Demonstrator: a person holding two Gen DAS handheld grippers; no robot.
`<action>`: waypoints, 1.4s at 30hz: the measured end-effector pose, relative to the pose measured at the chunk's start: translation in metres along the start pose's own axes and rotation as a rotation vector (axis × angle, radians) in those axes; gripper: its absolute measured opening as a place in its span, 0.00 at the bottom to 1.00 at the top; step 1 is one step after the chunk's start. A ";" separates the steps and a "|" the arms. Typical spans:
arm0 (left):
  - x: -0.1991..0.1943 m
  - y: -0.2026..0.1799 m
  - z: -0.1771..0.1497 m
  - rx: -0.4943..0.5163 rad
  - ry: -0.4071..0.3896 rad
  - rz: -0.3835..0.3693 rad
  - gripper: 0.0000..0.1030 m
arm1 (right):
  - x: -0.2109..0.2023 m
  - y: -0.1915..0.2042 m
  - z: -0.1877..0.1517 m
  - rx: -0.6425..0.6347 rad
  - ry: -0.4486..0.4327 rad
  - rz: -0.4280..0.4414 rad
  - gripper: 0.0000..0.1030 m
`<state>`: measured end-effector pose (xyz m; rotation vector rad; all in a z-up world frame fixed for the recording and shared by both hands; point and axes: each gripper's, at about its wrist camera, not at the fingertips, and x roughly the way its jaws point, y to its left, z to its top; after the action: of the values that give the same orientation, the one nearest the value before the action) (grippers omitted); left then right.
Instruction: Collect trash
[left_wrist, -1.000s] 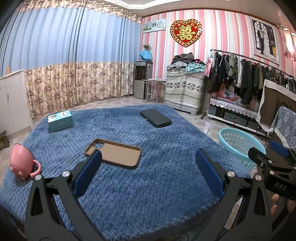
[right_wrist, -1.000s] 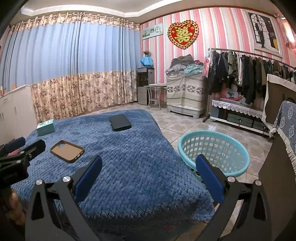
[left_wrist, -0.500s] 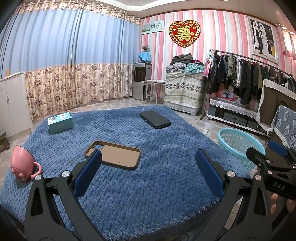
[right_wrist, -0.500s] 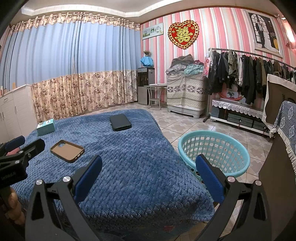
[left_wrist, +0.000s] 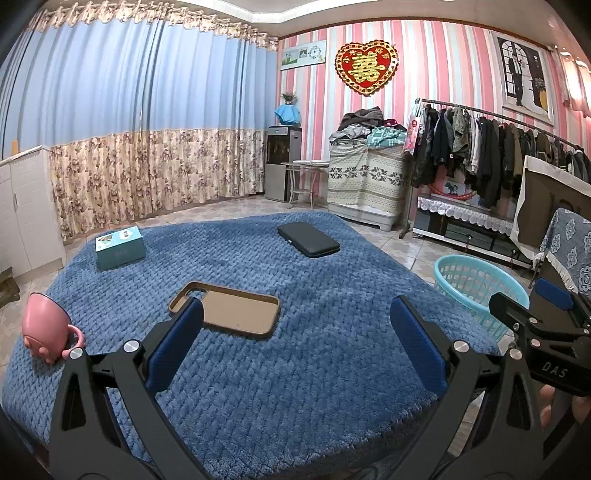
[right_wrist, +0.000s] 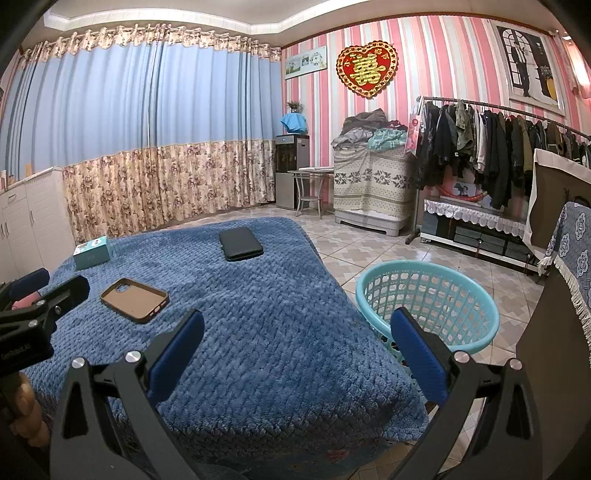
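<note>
While both units hover over the blue knitted blanket (left_wrist: 295, 369), neither grips anything. Left hand-held gripper (left_wrist: 295, 343): jaws spread wide, released, blue pads (left_wrist: 173, 347) clear of the blanket, aimed across the bed. Right hand-held gripper (right_wrist: 295, 343): also released, jaws wide apart, pointing at the bed's right edge and the basket.

On the blanket:
- brown phone case (left_wrist: 225, 308), lying flat, inner side up, just beyond the left unit's left pad; in the right wrist view it sits left of centre (right_wrist: 135, 299).
- black flat case (left_wrist: 308, 240), closed, farther back, well apart from the phone case.
- teal box (left_wrist: 120, 247) near the far-left edge.
- pink mug (left_wrist: 48, 328) at the left edge, tipped, handle toward camera.

Turquoise laundry basket (right_wrist: 424, 306) stands on the tiled floor just beside the bed's right side; nothing visible inside it from the right wrist view.

Each camera catches the other unit at frame edge, with the person's fingers (right_wrist: 26, 410) wrapped on the handle.
</note>
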<state>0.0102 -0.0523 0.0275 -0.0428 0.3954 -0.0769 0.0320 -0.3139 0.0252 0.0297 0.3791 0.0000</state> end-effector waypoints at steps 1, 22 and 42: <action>0.000 0.000 -0.001 0.000 0.000 -0.001 0.95 | 0.000 0.000 0.000 0.000 0.000 0.000 0.96; 0.000 0.000 -0.003 0.002 -0.004 -0.001 0.95 | 0.001 0.000 -0.001 -0.001 0.000 0.000 0.96; -0.001 0.000 -0.004 0.003 -0.006 -0.002 0.95 | 0.001 0.000 -0.002 -0.001 -0.001 0.000 0.96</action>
<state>0.0083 -0.0523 0.0245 -0.0407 0.3890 -0.0790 0.0325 -0.3138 0.0226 0.0285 0.3782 -0.0003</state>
